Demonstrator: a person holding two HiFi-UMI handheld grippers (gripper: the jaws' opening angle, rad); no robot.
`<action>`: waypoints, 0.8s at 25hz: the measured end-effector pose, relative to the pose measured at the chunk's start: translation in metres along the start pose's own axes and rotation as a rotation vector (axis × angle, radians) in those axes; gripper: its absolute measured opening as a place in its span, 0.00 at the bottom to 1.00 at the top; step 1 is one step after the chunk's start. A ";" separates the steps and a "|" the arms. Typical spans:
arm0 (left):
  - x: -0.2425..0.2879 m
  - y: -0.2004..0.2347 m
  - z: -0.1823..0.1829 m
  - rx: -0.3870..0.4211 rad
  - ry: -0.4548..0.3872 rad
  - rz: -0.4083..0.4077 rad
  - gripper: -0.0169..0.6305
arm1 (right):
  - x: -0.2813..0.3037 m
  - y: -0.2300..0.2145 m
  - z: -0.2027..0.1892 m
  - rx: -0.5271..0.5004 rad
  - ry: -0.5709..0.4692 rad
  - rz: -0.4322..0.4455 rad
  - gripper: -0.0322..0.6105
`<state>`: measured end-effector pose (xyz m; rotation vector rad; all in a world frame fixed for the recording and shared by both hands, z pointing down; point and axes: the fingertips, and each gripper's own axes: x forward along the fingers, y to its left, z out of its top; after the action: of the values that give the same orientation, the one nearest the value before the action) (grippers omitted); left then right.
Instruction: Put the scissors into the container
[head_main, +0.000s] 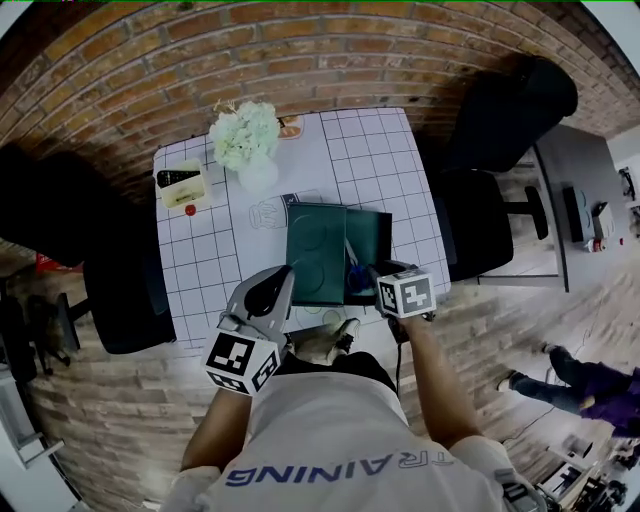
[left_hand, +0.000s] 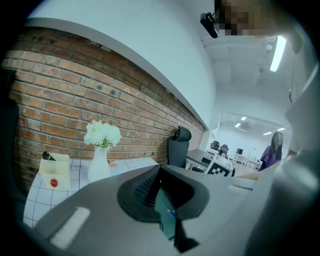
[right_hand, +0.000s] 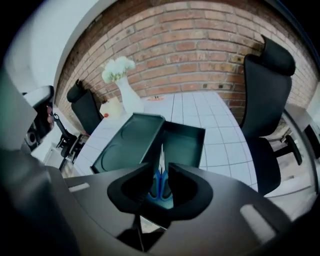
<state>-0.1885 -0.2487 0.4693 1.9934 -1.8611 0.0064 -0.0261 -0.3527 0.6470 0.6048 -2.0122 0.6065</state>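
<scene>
A dark green container (head_main: 385, 225) (right_hand: 200, 131) stands open near the table's front edge. Its lid (head_main: 315, 245) (right_hand: 125, 145) lies against its left side. My right gripper (head_main: 365, 280) (right_hand: 161, 187) hangs over the container's near end, shut on the blue handles of the scissors (head_main: 352, 262) (right_hand: 160, 182). The blades point away from me over the container's inside. My left gripper (head_main: 288, 272) (left_hand: 162, 210) is at the lid's near left corner. Its jaws stand close together with a sliver of green in the gap, and I cannot tell if they press on it.
The white gridded table (head_main: 380, 150) carries a white vase of flowers (head_main: 245, 140) (left_hand: 102, 145) and a pale yellow box (head_main: 182, 185) (left_hand: 54, 172) at the back left. Black chairs (head_main: 470, 225) (head_main: 120, 290) flank the table. A brick wall runs behind.
</scene>
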 end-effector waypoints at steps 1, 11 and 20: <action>0.001 -0.004 0.004 0.009 -0.005 -0.007 0.03 | -0.014 0.000 0.008 0.004 -0.053 0.008 0.22; 0.010 -0.046 0.058 0.136 -0.082 -0.078 0.03 | -0.169 -0.012 0.068 0.039 -0.559 -0.022 0.07; 0.005 -0.073 0.088 0.194 -0.151 -0.099 0.03 | -0.276 -0.006 0.086 -0.044 -0.909 -0.080 0.07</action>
<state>-0.1426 -0.2777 0.3687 2.2736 -1.9145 0.0087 0.0495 -0.3625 0.3685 1.0552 -2.8030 0.2359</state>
